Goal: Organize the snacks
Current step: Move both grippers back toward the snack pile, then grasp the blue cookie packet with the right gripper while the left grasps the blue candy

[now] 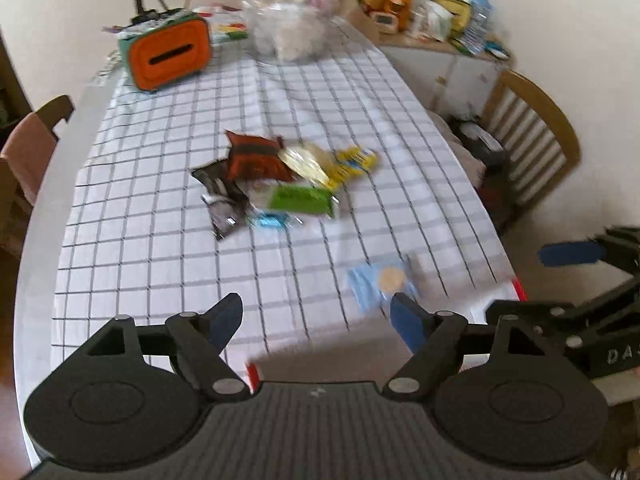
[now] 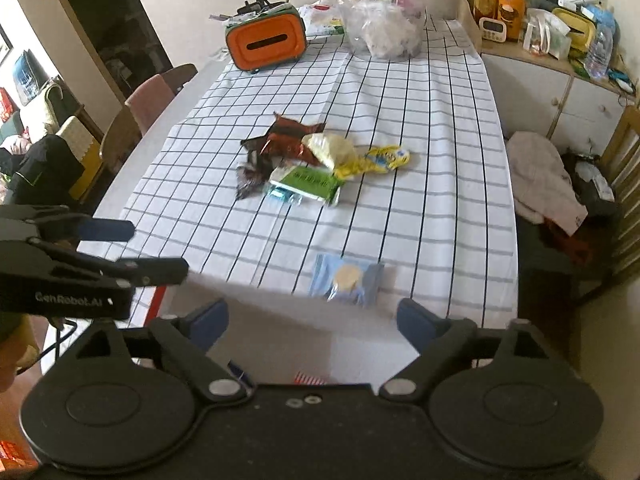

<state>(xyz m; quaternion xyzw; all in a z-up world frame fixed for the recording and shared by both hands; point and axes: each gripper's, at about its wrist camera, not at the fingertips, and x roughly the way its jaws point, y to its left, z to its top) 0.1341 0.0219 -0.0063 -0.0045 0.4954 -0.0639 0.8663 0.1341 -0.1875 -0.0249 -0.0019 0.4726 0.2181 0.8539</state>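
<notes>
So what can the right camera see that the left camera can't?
Only the right wrist view shows the dark doorway on the left and the heap of clothes beside the table. Only the left wrist view shows the slatted wooden chair back. Both show the checked tablecloth, the orange box, the pile of snack packets, the lone blue packet, and open, empty tongs.

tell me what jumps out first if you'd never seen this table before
A jumbled pile of snack packets in red, yellow, green and black lies mid-table on the checked tablecloth. One light blue packet lies apart from it at the near edge, just ahead of the open, empty right gripper. At the far end stand an orange box with a slot and a clear plastic bag.
</notes>
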